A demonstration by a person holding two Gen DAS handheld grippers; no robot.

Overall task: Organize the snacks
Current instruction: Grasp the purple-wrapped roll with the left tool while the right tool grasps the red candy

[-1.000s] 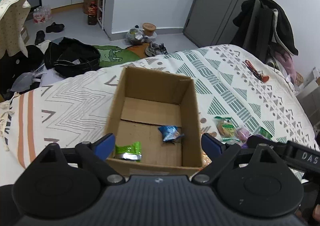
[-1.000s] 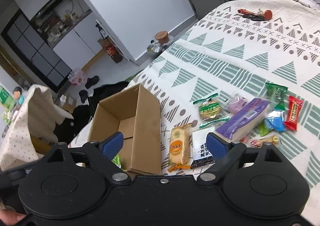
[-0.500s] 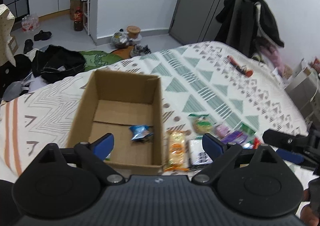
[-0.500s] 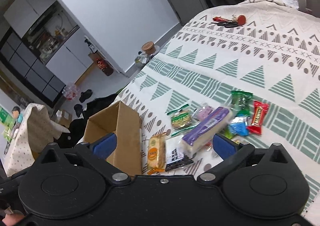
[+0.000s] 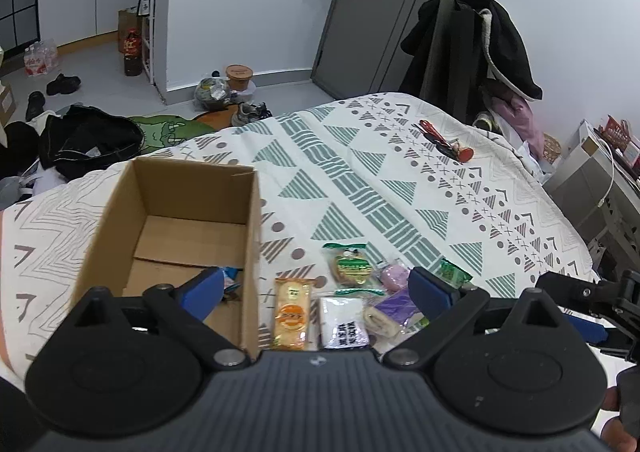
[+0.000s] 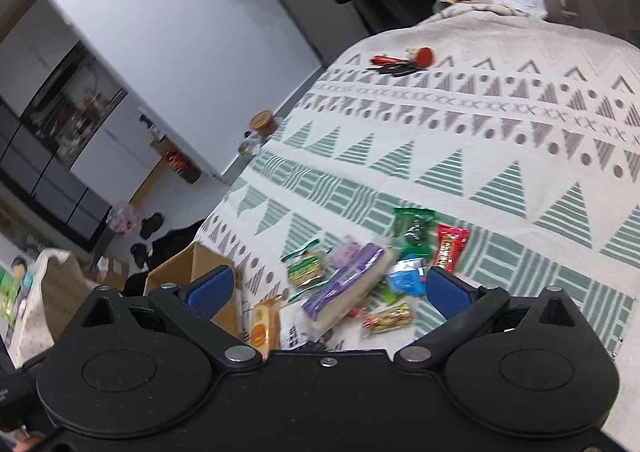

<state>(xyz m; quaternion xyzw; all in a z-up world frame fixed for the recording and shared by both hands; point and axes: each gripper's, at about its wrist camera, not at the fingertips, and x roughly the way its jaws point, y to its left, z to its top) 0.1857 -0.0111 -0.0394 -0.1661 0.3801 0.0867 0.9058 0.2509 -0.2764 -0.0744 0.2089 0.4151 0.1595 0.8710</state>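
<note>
An open cardboard box point(image 5: 176, 212) stands on the patterned bedspread point(image 5: 400, 188), with a blue packet point(image 5: 231, 276) partly hidden inside. Right of it lies a pile of snacks: an orange cake packet point(image 5: 292, 312), a white packet point(image 5: 344, 326), a green-edged biscuit pack point(image 5: 348, 264) and a purple roll point(image 5: 394, 306). My left gripper point(image 5: 316, 290) is open and empty above the box's right wall and the pile. My right gripper point(image 6: 326, 288) is open and empty above the pile: the purple roll point(image 6: 346, 286), a red bar point(image 6: 450, 248), a green packet point(image 6: 412, 226), a gold candy point(image 6: 388, 318).
Red-handled scissors and keys point(image 5: 444, 140) lie far back on the bed. Coats hang on a rack point(image 5: 472, 48) behind the bed. Clothes, shoes and bags point(image 5: 88, 136) litter the floor to the left. A grey cabinet point(image 5: 588, 180) stands at the right.
Both grippers have moved right, away from the box and over the snack pile. The box has slid to the left in both views. Both stay open and empty.
</note>
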